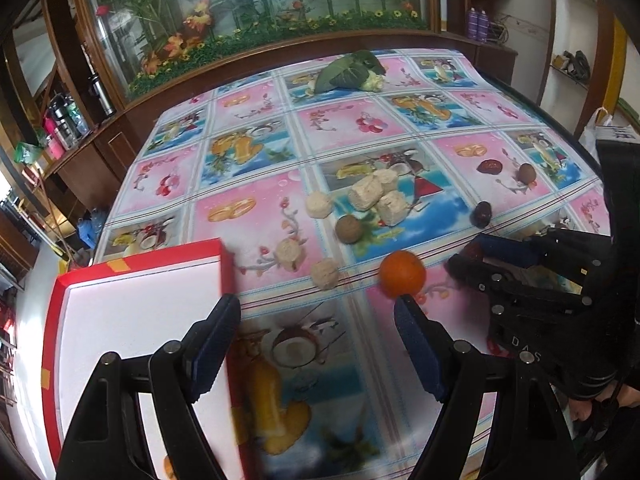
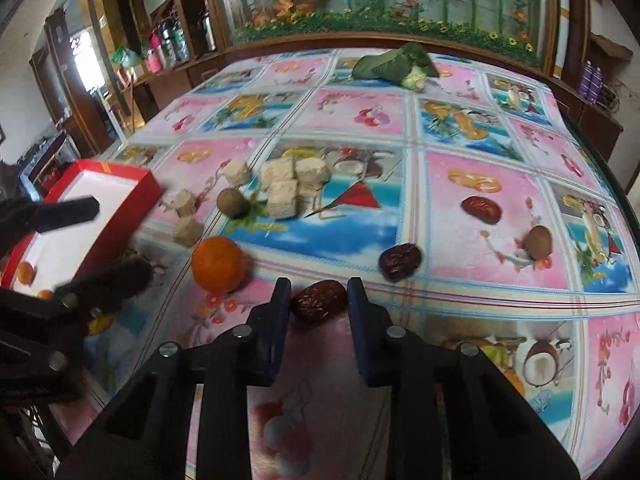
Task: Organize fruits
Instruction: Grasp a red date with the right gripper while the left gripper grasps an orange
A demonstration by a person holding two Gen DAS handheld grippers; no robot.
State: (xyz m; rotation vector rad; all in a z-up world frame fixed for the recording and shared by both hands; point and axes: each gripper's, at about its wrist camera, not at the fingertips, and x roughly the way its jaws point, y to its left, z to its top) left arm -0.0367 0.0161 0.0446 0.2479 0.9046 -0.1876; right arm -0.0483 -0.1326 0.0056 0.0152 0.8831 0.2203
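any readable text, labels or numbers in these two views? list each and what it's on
"D A S": raised letters on the black body of the right gripper, readable in the left wrist view only.
White bag at the right edge: dark marks on it, too blurred to read.
Purple bottles on the back shelf: labels too small to read.
Tablecloth and red box: pictures and plain colour only, no words seen.

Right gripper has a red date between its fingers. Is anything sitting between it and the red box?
Yes. The orange sits on the tablecloth between the red date and the red box, and the left gripper hovers over that box.
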